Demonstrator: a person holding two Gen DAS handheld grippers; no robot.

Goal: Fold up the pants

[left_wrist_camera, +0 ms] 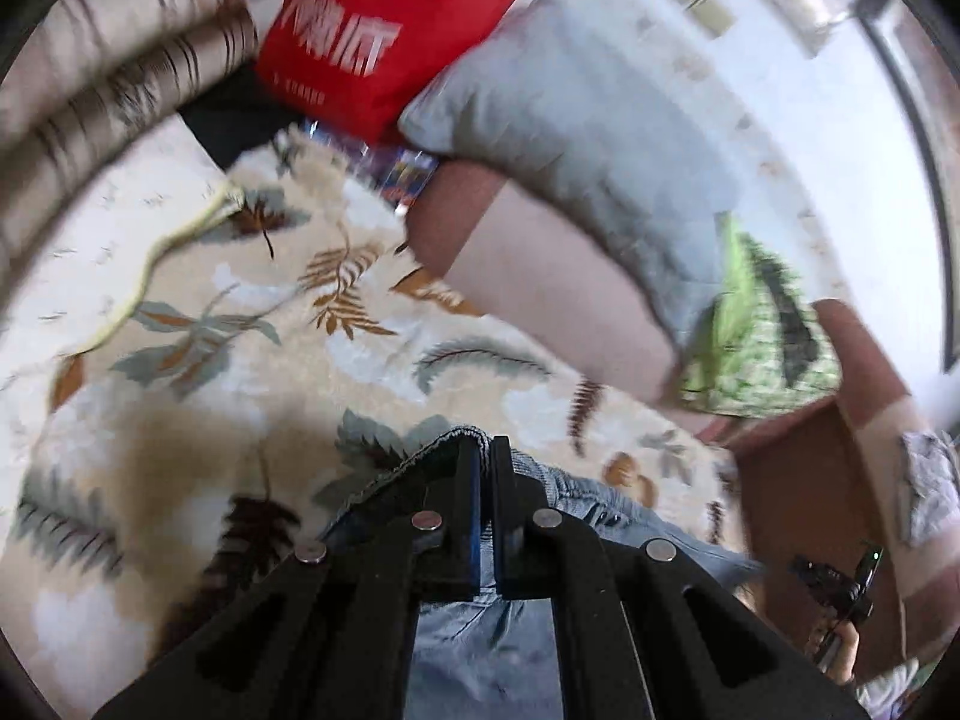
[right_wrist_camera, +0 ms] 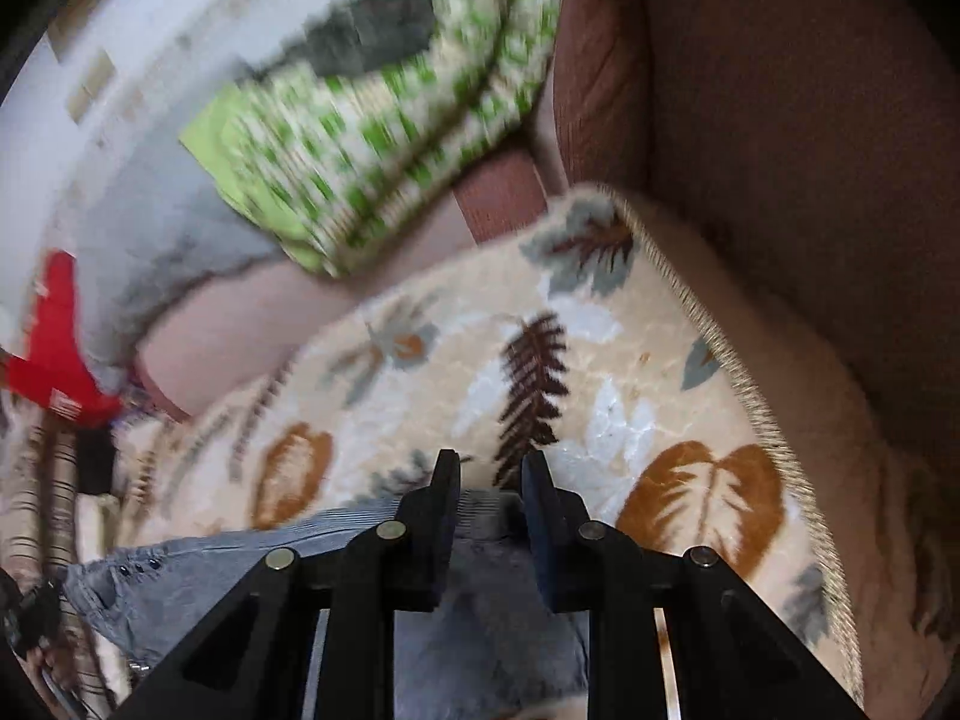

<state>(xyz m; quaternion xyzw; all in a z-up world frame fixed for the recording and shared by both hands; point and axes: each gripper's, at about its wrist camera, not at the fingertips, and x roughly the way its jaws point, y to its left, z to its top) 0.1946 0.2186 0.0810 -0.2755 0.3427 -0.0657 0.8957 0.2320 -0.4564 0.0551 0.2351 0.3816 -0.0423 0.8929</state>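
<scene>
The pants (left_wrist_camera: 468,648) are light blue denim and lie on a cream blanket with a leaf print (left_wrist_camera: 252,324). My left gripper (left_wrist_camera: 486,450) is shut on the ribbed hem of the pants, with the cloth bunched on both sides of its fingers. In the right wrist view the pants (right_wrist_camera: 240,576) spread to the left and under the gripper, with a row of small studs. My right gripper (right_wrist_camera: 489,468) has its jaws a hand's width apart, and the pants' striped edge lies between them. Both views are blurred by motion.
A grey pillow (left_wrist_camera: 576,138), a red bag with white letters (left_wrist_camera: 384,24) and a green patterned cushion (right_wrist_camera: 384,120) lie against the brown sofa back (right_wrist_camera: 780,120). The blanket's fringed edge (right_wrist_camera: 720,348) runs along the right. A striped rolled blanket (left_wrist_camera: 90,72) lies at the left.
</scene>
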